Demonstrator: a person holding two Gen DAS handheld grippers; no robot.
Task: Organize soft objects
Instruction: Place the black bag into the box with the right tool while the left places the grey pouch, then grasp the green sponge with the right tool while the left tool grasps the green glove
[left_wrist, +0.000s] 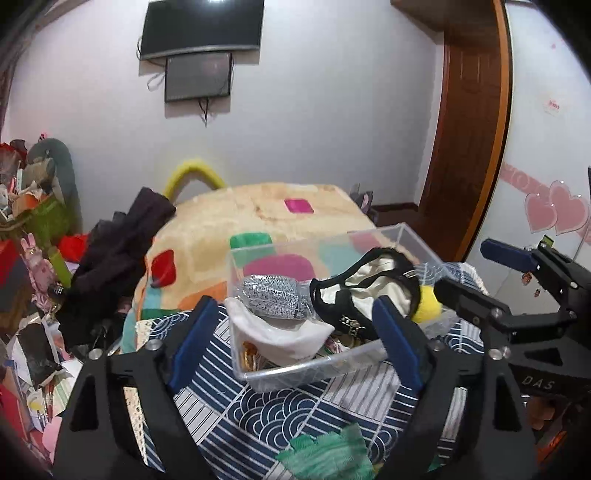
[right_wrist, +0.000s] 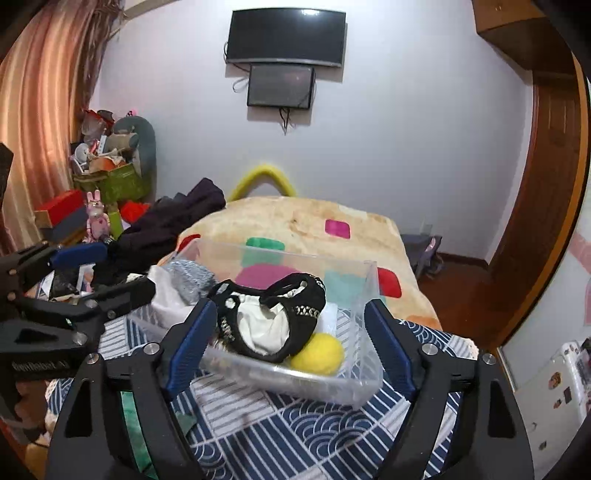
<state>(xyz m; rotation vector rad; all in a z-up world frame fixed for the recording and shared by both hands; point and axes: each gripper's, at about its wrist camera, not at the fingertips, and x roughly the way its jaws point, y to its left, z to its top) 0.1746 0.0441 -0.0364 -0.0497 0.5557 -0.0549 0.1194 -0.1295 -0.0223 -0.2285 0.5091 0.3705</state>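
Bedroom scene, folks: a blue-and-white wave-patterned cloth (right_wrist: 295, 435) spread over the near end of a bed, and right in the middle of it sits the clear plastic bin (right_wrist: 354, 387). Inside it, the black-trimmed white pouch (right_wrist: 273, 325) is draped high across the middle, a yellow ball (right_wrist: 319, 354) tucked just beside it, and on the far side a white fabric piece (left_wrist: 280, 338) with something silver and glittery (left_wrist: 271, 295) on top.

Left gripper (left_wrist: 295, 339) hovers at the near wall with its blue pads spread wide, nothing between them. Right gripper (right_wrist: 288, 339) does the same from its side, wide apart and empty. Looks like most of the sorting is done, though a green cloth (left_wrist: 328, 458) lies outside on the patterned cover.

Now the danger: that pouch rides above the rim, so a nudge could tip it out, and a push on the light bin could slide it across the cloth. The two tools sit close together, so a clash is possible too.

Room to work? Open plush blanket (left_wrist: 229, 221) beyond the bin; dark clothes (left_wrist: 118, 251) piled at the left edge.
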